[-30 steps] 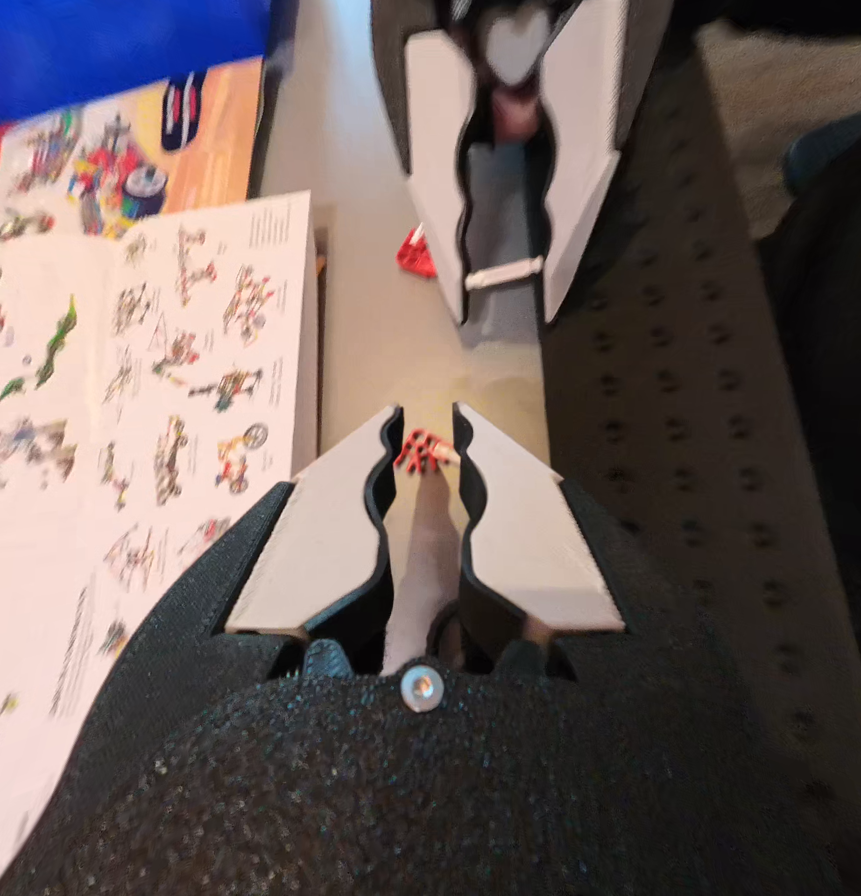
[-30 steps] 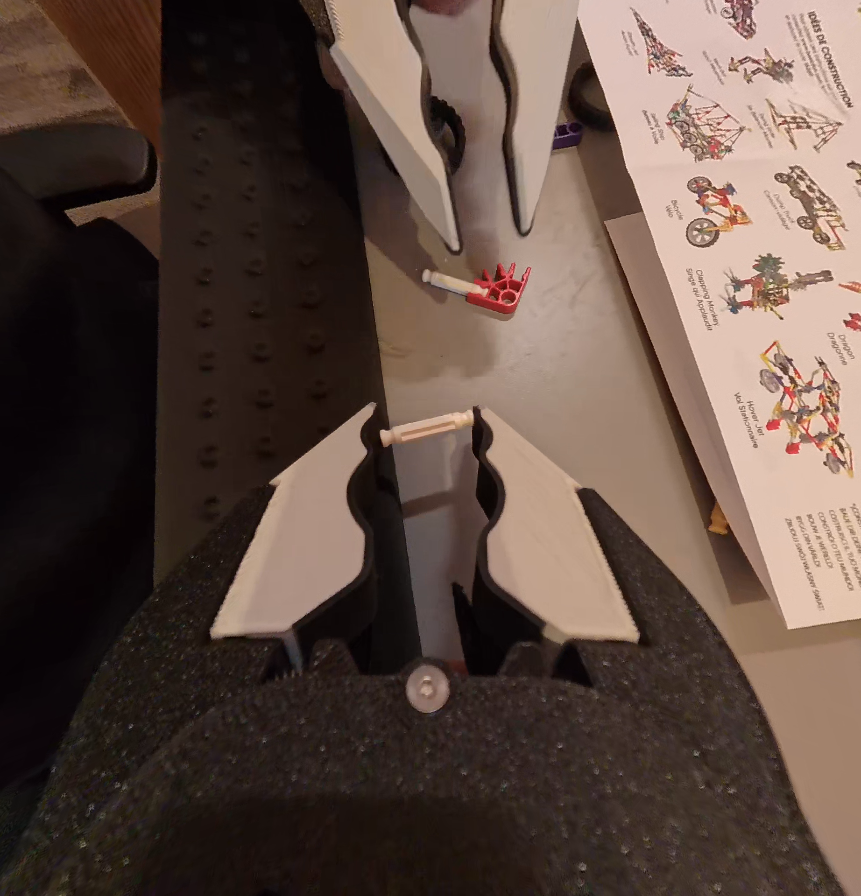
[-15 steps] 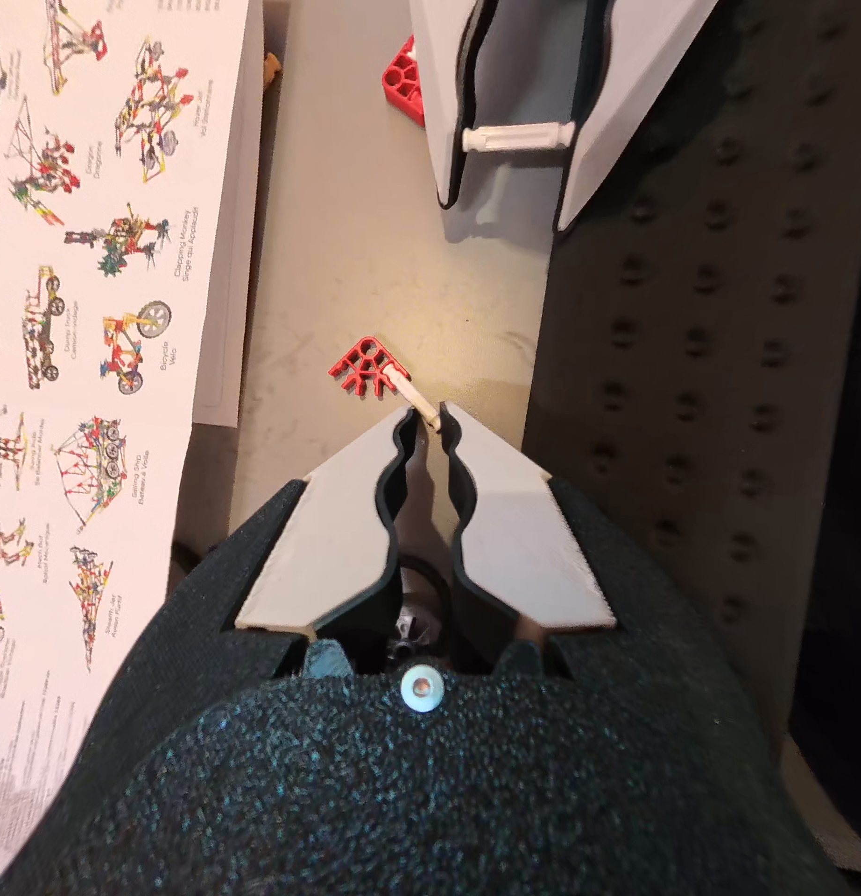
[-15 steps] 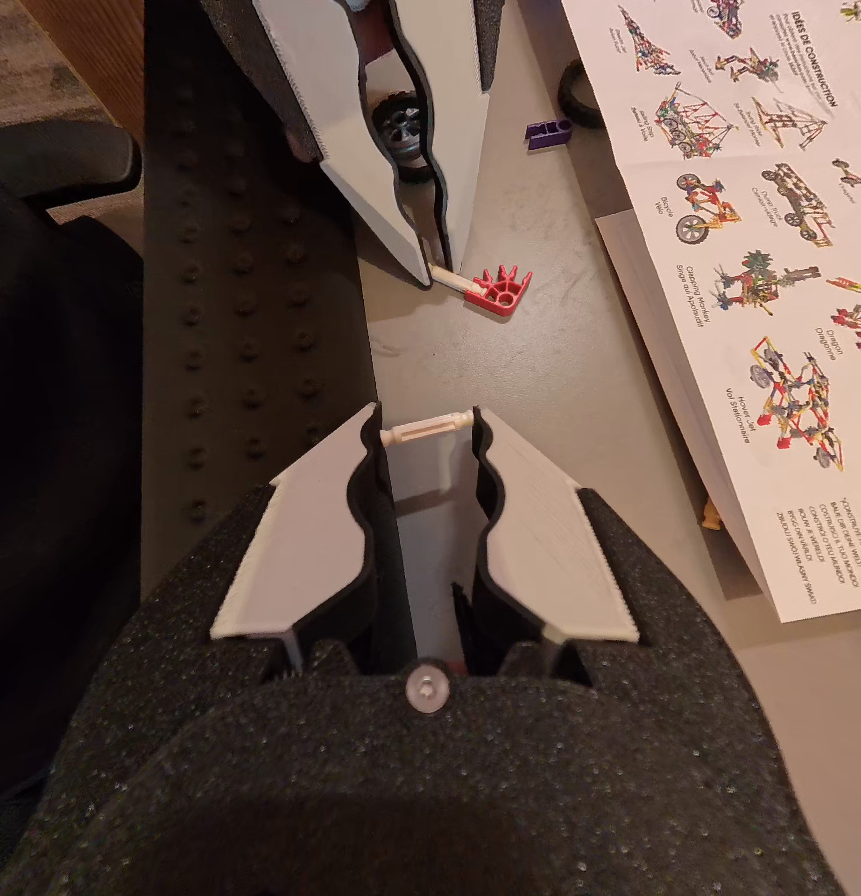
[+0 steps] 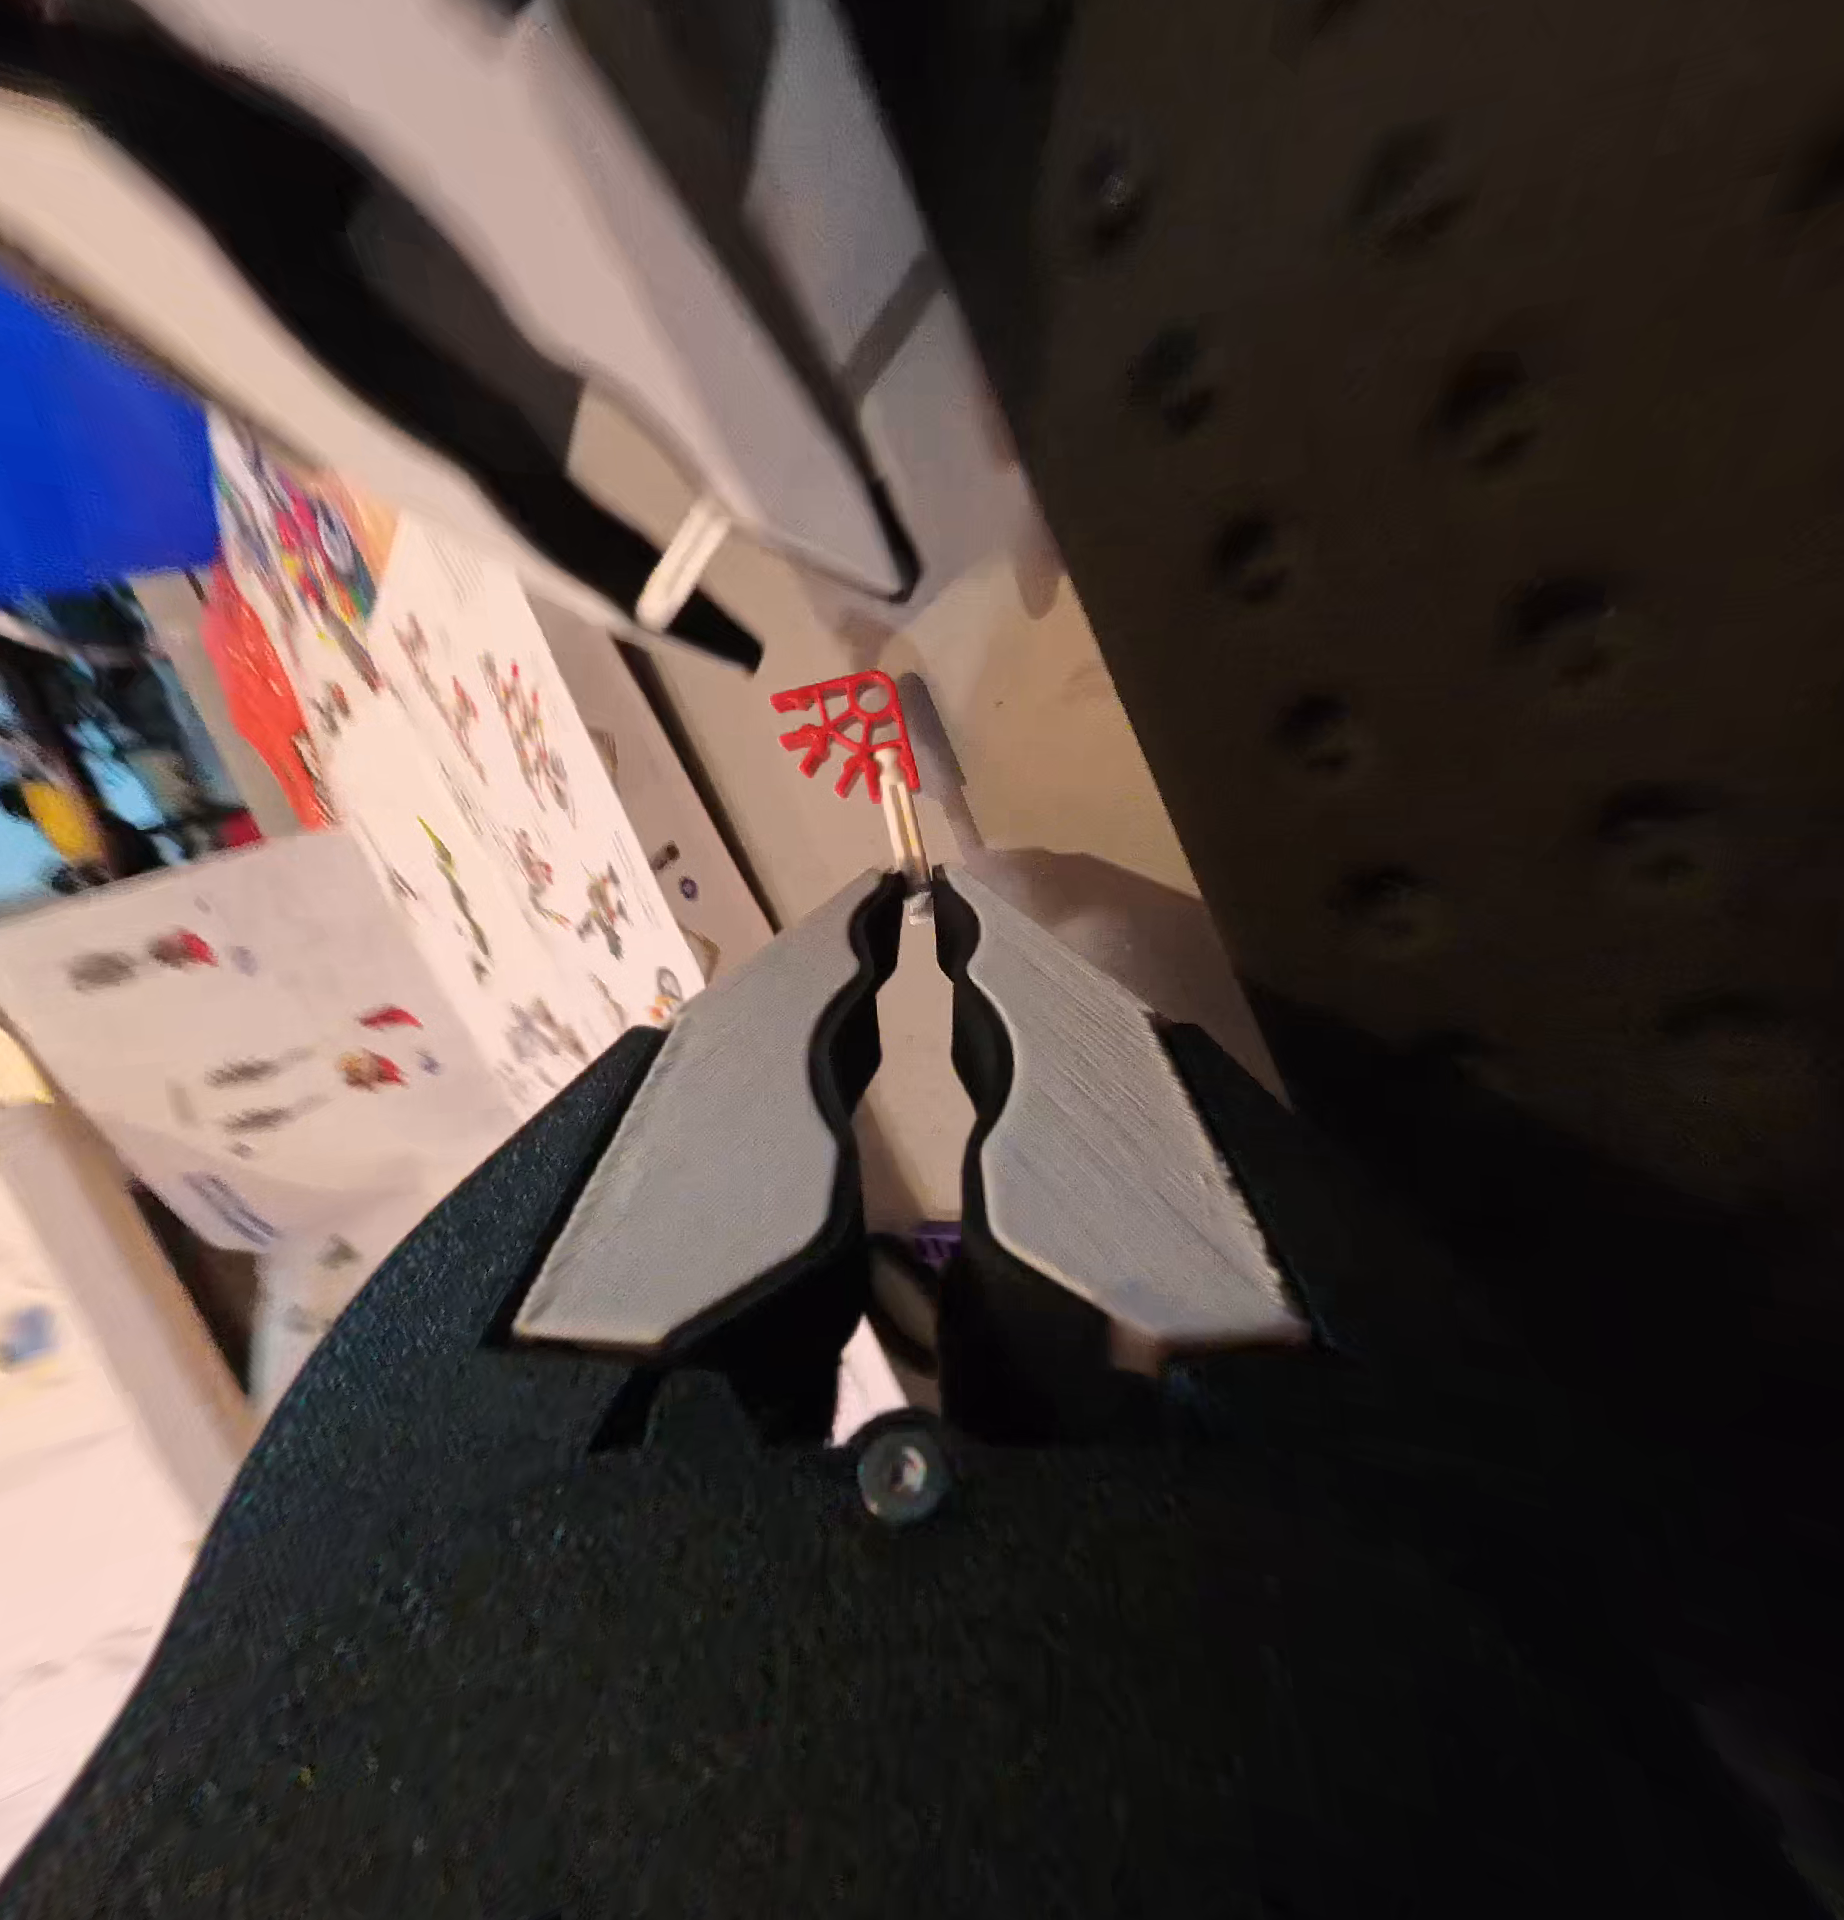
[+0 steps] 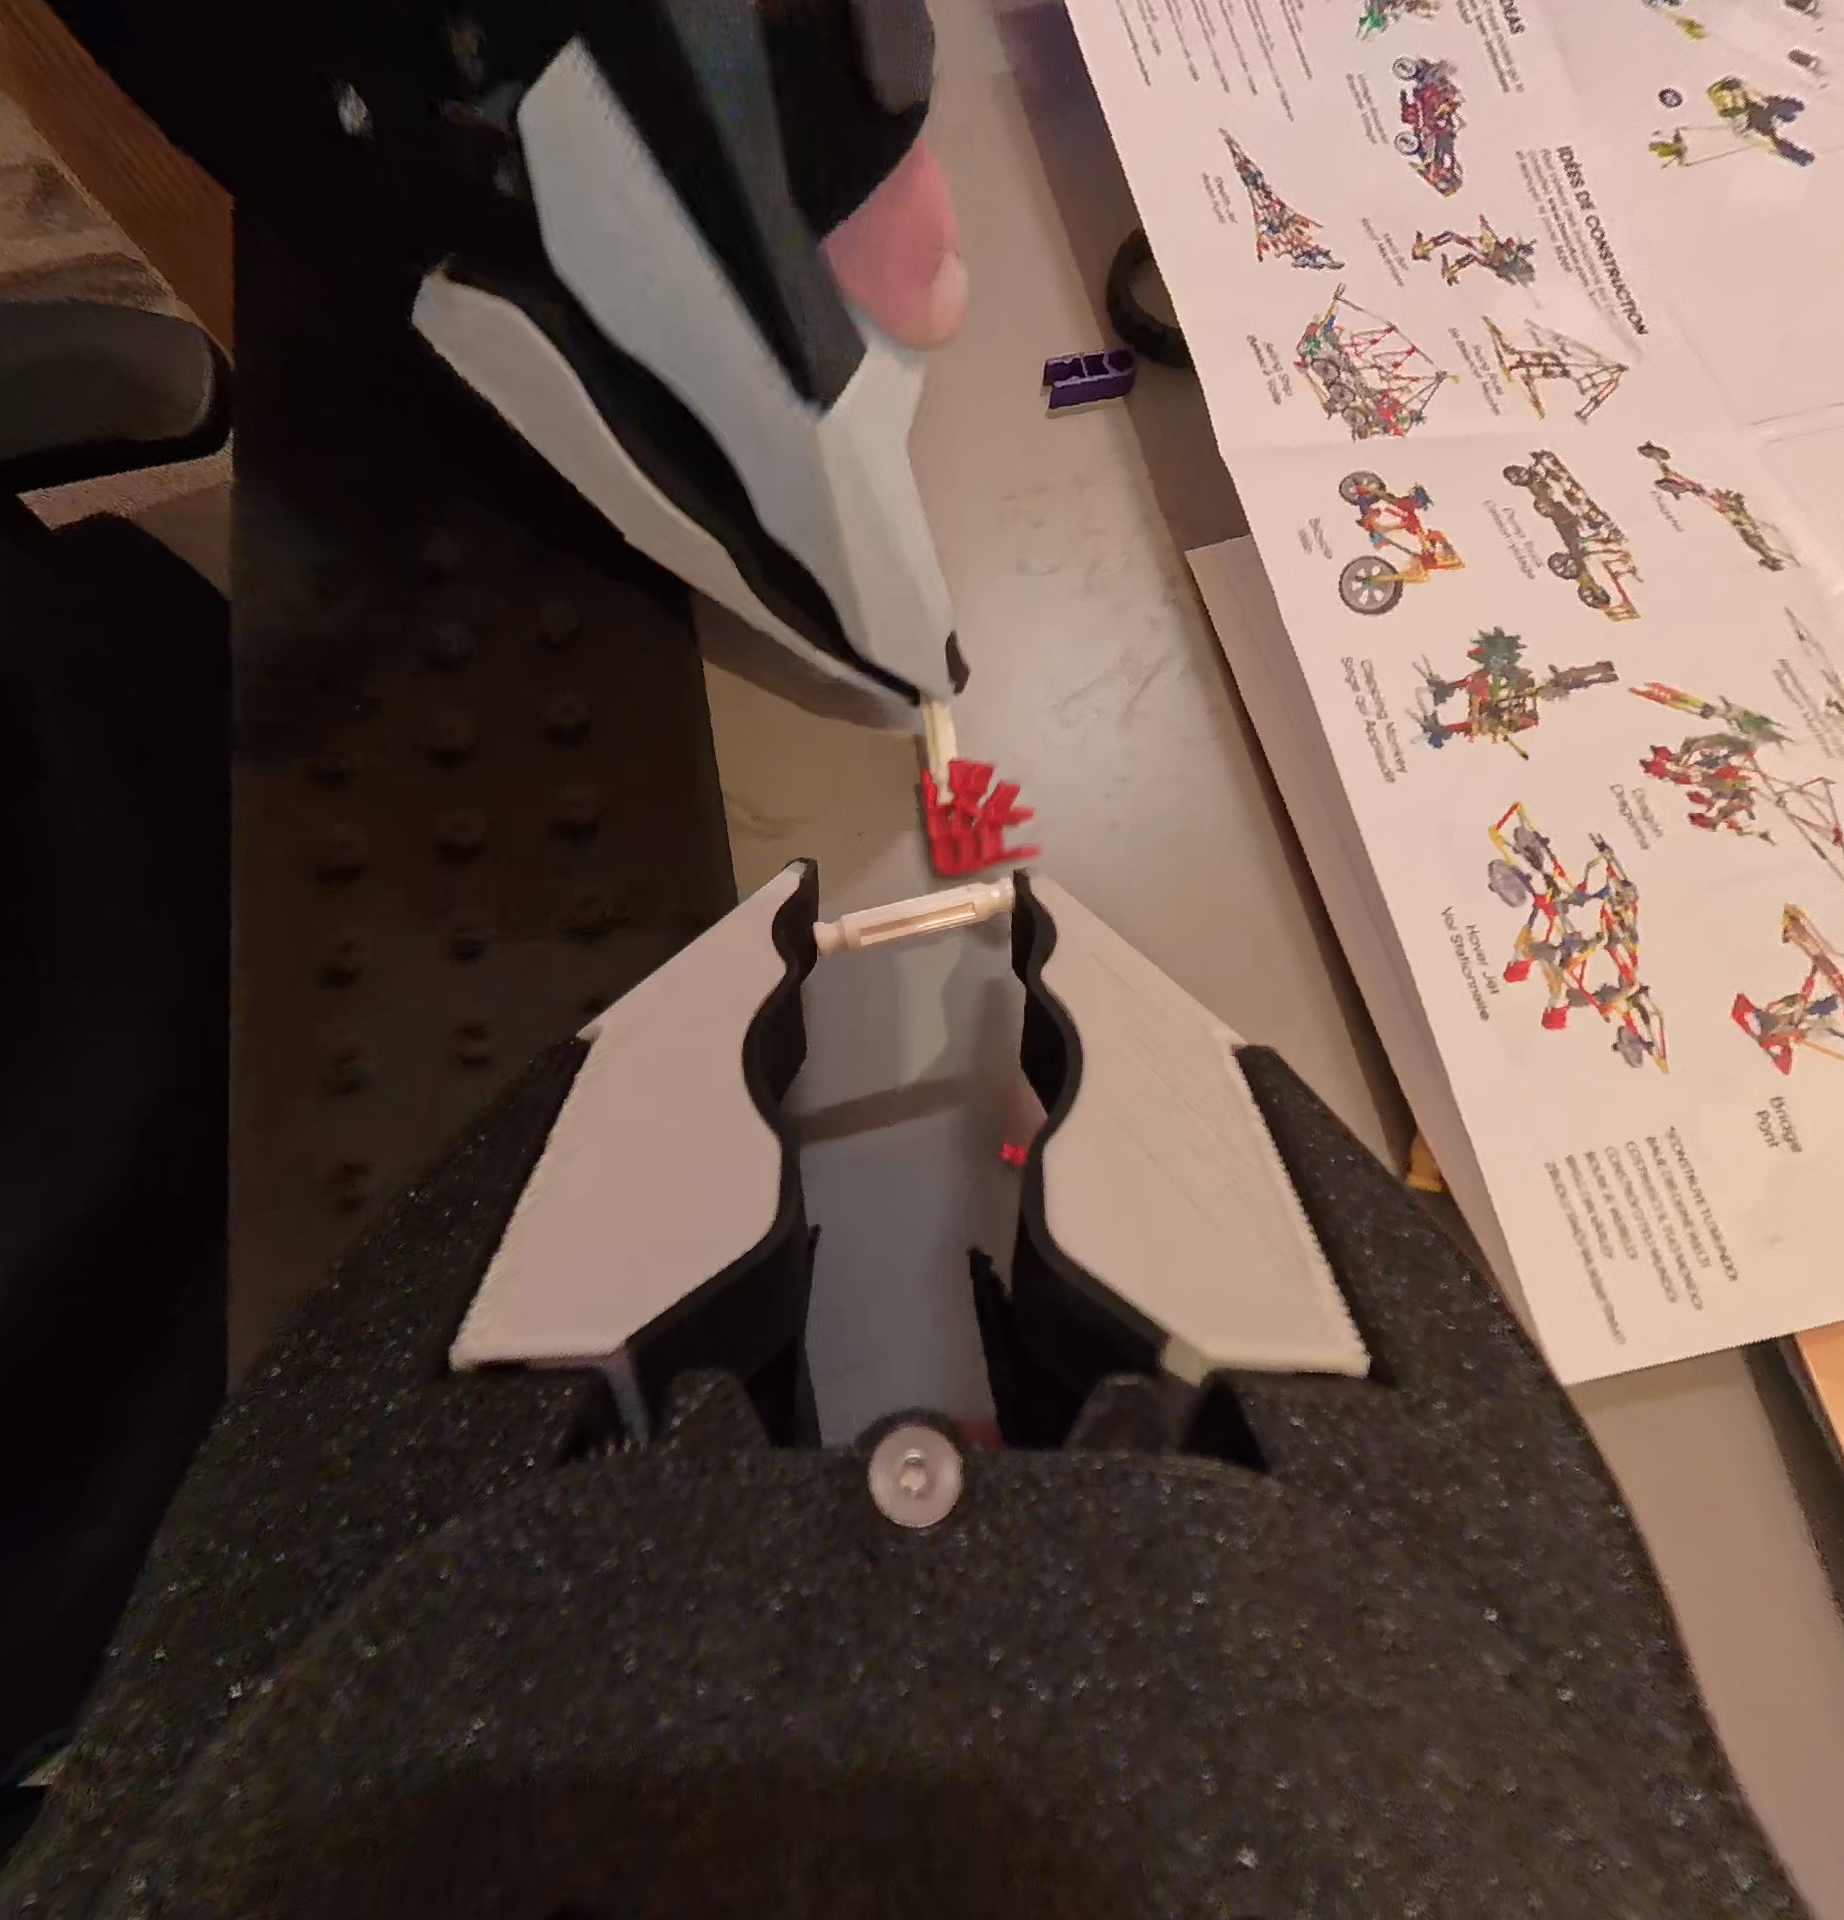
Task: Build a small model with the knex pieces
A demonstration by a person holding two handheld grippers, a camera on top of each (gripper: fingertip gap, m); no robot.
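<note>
My left gripper (image 5: 916,885) is shut on the end of a short white rod (image 5: 902,821) that is plugged into a red fan-shaped connector (image 5: 850,732), held off the grey table (image 5: 1043,727). In the right wrist view the left gripper (image 6: 933,686) comes down from the top with that rod (image 6: 939,732) and connector (image 6: 970,821). My right gripper (image 6: 916,904) is shut on a second white rod (image 6: 913,923), held crosswise between its fingertips just below the red connector. The right gripper (image 5: 783,597) and its rod (image 5: 684,561) also show at the top of the left wrist view.
A black studded mat (image 6: 461,727) runs along the left of the table. A folded instruction sheet (image 6: 1520,623) lies on the right. A purple piece (image 6: 1089,374) and a black tyre (image 6: 1141,301) lie beyond. A thumb (image 6: 902,270) shows on the left gripper. A blue box (image 5: 66,457) stands at far left. There is about 5 cm between the tips of the two grippers.
My left gripper has closed on the rod, lifted it with the red connector off the table, tilted, and moved close to my right gripper. The right gripper still holds its rod.
</note>
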